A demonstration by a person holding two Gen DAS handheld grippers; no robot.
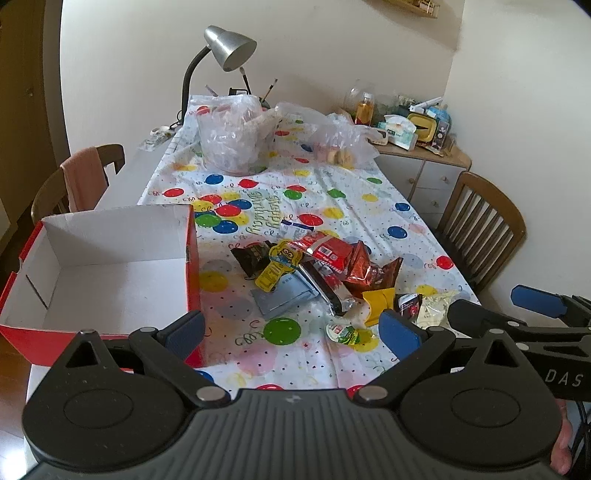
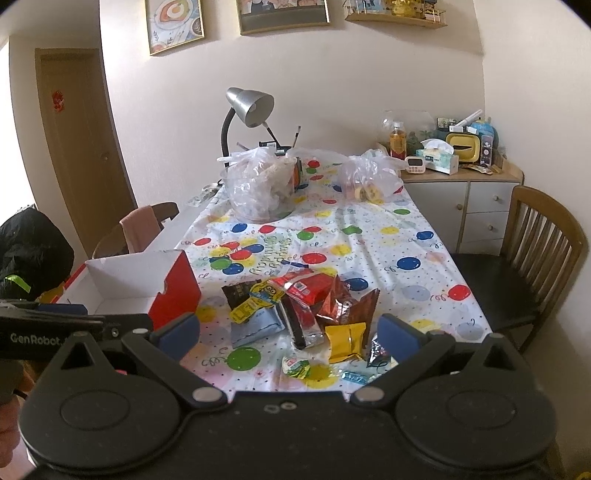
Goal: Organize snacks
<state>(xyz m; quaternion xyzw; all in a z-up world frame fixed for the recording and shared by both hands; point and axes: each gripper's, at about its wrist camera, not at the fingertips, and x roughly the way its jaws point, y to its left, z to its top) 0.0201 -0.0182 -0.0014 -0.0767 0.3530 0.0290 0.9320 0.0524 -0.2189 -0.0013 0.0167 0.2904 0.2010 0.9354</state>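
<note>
On balloon tablecloth point(image 1: 332, 192), snack pile point(image 1: 325, 273) overlapping, labels unreadable, both tongs apart, empty.

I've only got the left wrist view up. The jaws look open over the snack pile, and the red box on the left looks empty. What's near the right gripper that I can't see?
Observer: In the right wrist view a small blue candy wrapper lies on the tablecloth just ahead of the right gripper, past the green jelly cup.
Operator: Is the right gripper open?
Observer: Yes, jaws wide apart, nothing between them.
Operator: Anything beyond the red box?
Observer: A black jacket sits left of the red box, outside your frame.
Operator: And the wall?
Observer: Two framed pictures hang above the lamp.
</note>
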